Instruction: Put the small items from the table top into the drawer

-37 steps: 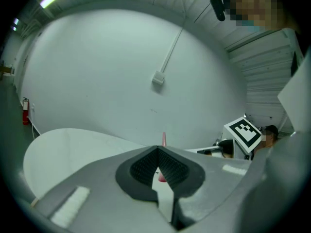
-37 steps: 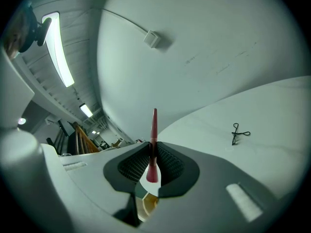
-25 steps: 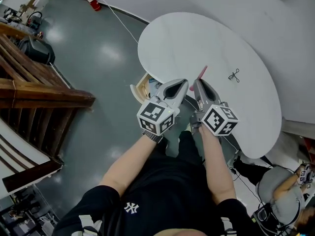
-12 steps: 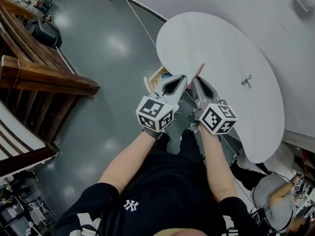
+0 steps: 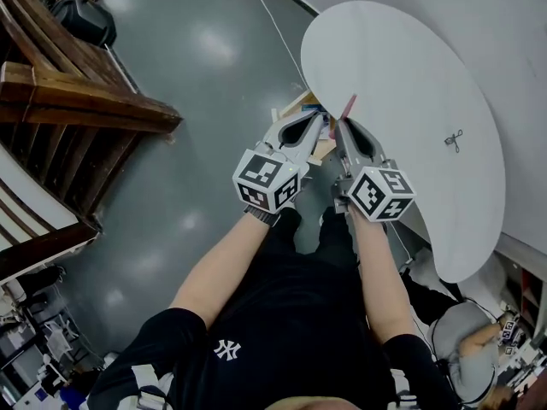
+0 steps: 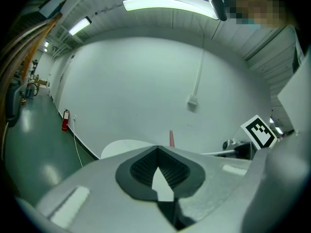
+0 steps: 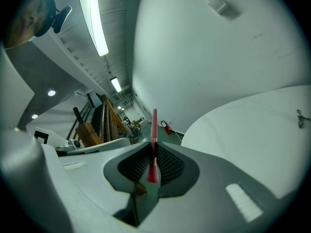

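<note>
Right gripper [image 5: 343,125] outstretched, clamping red stick [image 5: 349,107]

The head camera looks steeply down on the left gripper [image 5: 317,120] and right gripper [image 5: 342,126]. Each gripper camera sits close behind its own jaws, facing past their tips. All three views share the table [image 5: 402,67] and red stick [image 5: 348,107].

This is looking like a workshop or a lab hall. A shiny grey floor [image 5: 184,84] is reflecting lamps, long tube lights [image 6: 170,3] are shining overhead, a red fire extinguisher [image 6: 64,121] is standing by the white wall [image 6: 146,81] at 9 o'clock, and heavy wooden beams [image 5: 85,105] are lying at 10 o'clock.
</note>
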{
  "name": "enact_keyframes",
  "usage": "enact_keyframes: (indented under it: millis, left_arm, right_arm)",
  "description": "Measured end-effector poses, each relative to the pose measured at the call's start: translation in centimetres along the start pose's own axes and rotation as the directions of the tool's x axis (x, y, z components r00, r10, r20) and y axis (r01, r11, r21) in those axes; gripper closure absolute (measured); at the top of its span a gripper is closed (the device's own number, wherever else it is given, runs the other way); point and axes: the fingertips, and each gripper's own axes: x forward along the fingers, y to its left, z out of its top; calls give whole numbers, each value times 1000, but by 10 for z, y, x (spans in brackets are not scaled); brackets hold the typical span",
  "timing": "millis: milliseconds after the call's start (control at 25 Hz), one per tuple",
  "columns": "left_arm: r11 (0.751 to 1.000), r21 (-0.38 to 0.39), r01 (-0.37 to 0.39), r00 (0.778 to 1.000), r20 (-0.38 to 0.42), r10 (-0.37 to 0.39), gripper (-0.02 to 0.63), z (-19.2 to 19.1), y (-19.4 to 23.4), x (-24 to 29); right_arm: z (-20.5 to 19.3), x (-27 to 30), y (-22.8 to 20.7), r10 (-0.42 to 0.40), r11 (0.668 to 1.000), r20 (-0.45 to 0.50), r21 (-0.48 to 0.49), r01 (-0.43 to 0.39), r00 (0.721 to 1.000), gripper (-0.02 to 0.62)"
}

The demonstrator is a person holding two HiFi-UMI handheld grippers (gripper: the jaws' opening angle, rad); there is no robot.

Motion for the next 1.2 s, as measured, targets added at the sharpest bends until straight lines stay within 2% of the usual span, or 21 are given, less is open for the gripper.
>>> enact_keyframes:
  millis: [560, 1200]
  left_arm:
    - [999, -35, -37, 998, -53, 35, 604, -45, 50, 7]
    - [994, -78, -73, 991, -115, 64, 606, -128, 93, 29]
  right_arm:
    - [-58, 47, -16, 16, 998, -119, -64, -23, 993, 528]
    - [-156, 83, -75, -23, 990, -278, -139, -16, 960, 528]
